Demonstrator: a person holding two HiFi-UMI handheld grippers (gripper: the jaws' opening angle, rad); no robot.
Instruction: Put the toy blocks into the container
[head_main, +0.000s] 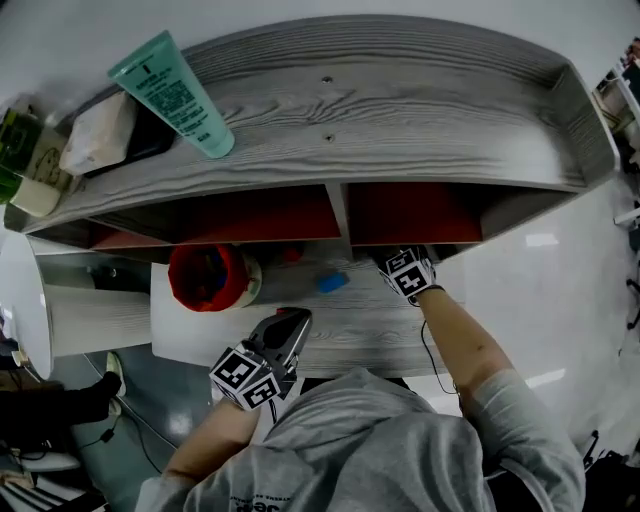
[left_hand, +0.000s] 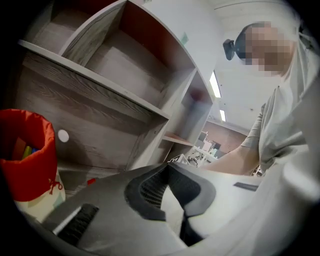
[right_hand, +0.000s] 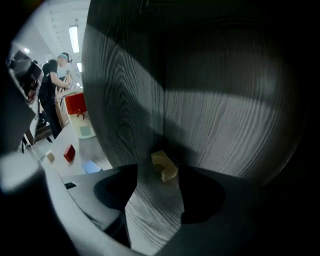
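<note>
1. Right gripper (right_hand: 156, 176) spread open, holding nothing; pale yellow block (right_hand: 164, 166) just past its tips, dim in shadow under shelf (head_main: 400, 120).
2. Left gripper (left_hand: 168, 167) pinched together, empty.
3. Blocks (left_hand: 22, 149) in red container (head_main: 177, 280) half hidden; blue block (head_main: 332, 282) nearby.

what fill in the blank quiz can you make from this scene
The container on the desk has a ___ rim.
The right gripper has its jaws ___.
The block by its jaw tips is pale ___.
The tube on top of the shelf is ___.
Missing: red, open, yellow, green.
</note>
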